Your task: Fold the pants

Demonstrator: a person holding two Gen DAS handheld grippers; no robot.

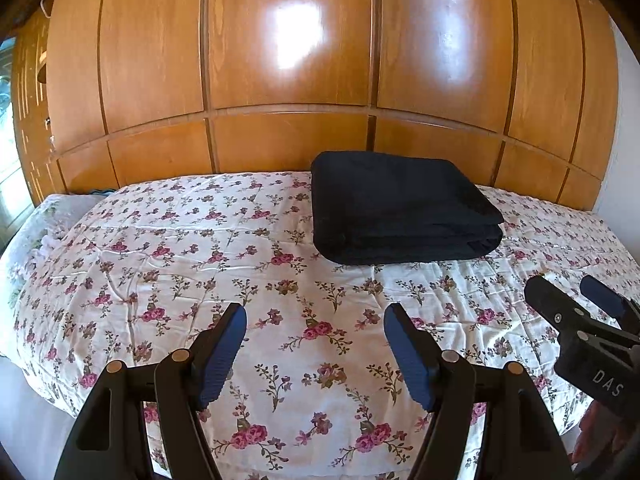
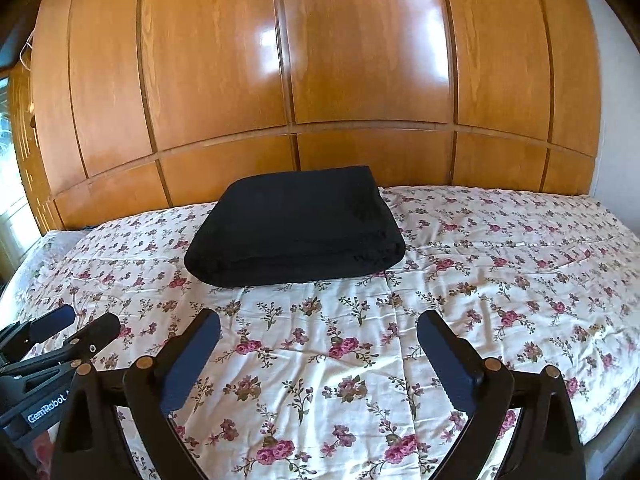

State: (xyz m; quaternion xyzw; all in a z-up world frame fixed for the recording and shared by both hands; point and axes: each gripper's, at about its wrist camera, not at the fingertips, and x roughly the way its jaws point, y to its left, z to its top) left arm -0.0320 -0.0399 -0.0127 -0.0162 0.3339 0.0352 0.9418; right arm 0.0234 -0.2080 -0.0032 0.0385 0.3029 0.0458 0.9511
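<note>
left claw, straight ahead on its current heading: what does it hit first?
Probably the floral bedspread, just short of the folded black pants. The left claw is open, empty and angled slightly down over the bed. The pants sit right of its centerline; depth is unclear.

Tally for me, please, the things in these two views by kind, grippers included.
Folded black pants: 1
Floral bedspread: 1
Wooden wardrobe: 1
Grippers, both open and empty: 2, the left gripper and the right gripper
Total: 5
</note>
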